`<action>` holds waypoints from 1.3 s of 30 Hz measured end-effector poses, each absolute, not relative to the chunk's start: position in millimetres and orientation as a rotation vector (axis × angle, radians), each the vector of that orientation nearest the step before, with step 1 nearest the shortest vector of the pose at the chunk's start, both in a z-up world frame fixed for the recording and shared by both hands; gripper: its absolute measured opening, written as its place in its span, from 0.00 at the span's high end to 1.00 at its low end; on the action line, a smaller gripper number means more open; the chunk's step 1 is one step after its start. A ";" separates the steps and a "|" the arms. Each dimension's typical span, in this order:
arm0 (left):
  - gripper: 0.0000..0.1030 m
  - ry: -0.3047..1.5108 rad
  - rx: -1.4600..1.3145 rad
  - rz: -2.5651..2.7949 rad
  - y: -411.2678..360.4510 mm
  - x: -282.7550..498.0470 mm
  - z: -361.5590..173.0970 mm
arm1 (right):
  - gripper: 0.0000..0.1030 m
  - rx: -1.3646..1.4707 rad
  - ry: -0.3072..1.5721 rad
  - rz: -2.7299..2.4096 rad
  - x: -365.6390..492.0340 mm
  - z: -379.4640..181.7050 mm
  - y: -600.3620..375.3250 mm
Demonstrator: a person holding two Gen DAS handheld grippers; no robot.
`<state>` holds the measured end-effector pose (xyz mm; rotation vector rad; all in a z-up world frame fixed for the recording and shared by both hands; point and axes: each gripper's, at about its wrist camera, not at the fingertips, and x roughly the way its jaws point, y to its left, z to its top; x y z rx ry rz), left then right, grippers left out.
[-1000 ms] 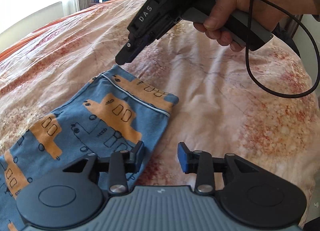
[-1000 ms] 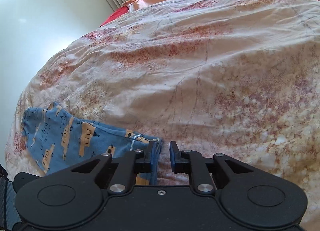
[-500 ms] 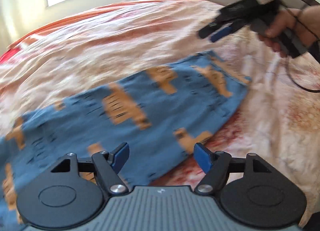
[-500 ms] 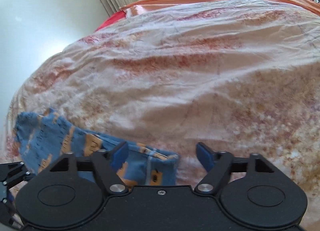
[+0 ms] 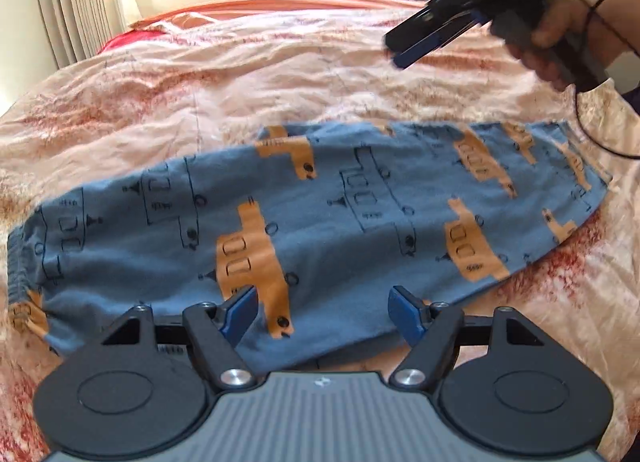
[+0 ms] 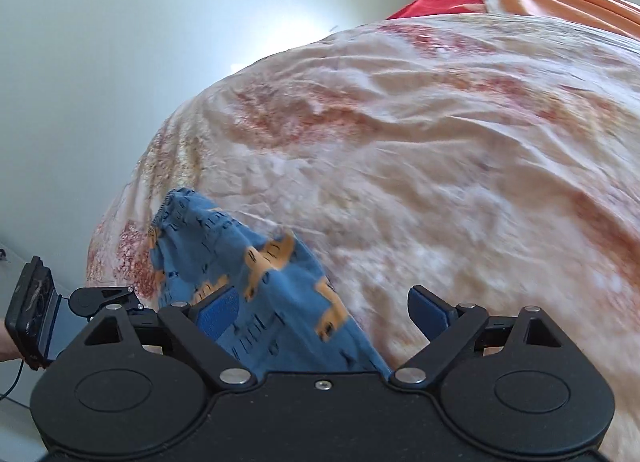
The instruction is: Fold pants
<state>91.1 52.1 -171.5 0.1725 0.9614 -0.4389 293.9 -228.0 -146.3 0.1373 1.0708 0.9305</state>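
Note:
The blue pants (image 5: 340,222) with orange bus prints lie flat on the bed in a long folded strip, waistband at the left, hems at the right. My left gripper (image 5: 322,308) is open and empty, just above the near edge of the pants. My right gripper (image 5: 400,54) hangs in the air above the far right end of the pants, held in a hand. In the right wrist view the right gripper (image 6: 324,312) is open and empty, with the pants (image 6: 256,282) below its left side.
The bed (image 5: 240,74) is covered by a wrinkled cream and red patterned spread. An orange sheet (image 5: 280,6) and a red pillow (image 5: 120,38) lie at its far edge. Curtains and a window stand behind. A black cable (image 5: 592,118) hangs from the right gripper.
Both grippers opened and let go of the pants. The left one swung left along the strip. The right one lifted away from the hem end.

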 end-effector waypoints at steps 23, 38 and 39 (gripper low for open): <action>0.19 0.996 0.131 -0.534 75.0 125.8 -211.1 | 0.97 -0.388 1.159 1.201 323.4 -183.3 -80.3; 0.15 1.004 0.097 -0.483 84.8 120.4 -206.0 | 0.63 -0.217 1.032 1.040 316.7 -159.6 -111.5; 0.15 1.015 0.096 -0.481 86.4 121.6 -208.5 | 0.62 -0.166 1.050 1.083 311.5 -157.0 -117.3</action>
